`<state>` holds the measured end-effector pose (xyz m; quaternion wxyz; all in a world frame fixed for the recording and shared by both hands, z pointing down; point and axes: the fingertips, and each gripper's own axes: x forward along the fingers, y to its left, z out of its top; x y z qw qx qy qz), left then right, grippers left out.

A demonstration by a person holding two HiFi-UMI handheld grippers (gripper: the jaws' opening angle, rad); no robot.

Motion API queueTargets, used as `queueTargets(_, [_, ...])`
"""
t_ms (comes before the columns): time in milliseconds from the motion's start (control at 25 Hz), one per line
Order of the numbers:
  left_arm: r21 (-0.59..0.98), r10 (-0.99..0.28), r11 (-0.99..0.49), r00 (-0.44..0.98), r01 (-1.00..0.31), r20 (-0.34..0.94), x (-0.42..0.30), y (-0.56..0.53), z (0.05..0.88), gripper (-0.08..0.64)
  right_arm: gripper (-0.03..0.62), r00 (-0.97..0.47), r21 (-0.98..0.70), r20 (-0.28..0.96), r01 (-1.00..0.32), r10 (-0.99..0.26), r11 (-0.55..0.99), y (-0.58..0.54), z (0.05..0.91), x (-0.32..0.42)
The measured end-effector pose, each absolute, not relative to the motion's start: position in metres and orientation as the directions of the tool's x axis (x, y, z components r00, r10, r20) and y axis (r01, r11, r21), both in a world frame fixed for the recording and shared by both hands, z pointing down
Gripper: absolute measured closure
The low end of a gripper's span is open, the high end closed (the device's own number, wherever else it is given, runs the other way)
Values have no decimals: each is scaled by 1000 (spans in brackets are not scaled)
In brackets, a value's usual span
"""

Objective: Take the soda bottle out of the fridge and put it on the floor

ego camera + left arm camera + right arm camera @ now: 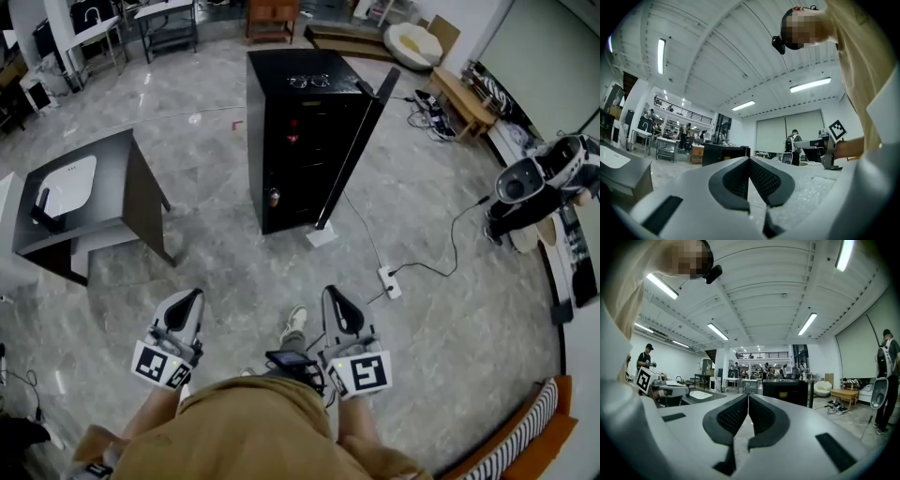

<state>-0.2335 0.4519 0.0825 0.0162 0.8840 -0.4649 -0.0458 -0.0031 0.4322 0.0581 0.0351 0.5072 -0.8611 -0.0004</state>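
Marble floor point(216, 272): wide, grey.
Fridge point(295, 103): black, upright at mid-floor, door point(361, 150) swung open.
Dark sink table point(131, 187): left of fridge, apart from it.
Left gripper point(192, 298), right gripper point(333, 294): near person, well short of fridge, pointing toward it, both with jaws pressed together, nothing between.
Power strip point(389, 281): on floor, right of fridge.
Soda bottle: cannot confirm; only small pale item point(274, 197) low in fridge's dark interior.

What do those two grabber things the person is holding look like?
The left gripper and the right gripper are light grey plastic. Each has two pointed jaws lined with black bumpy pads. Each also carries a white cube printed with black square markers. The person wears a tan top.
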Motion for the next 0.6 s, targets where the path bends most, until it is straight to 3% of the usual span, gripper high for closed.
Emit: queueTargets(600, [43,-838,-545,545,-837,-21,-92,212,72,558,591,-560,-36,31,-828,-828,559,173,58,116])
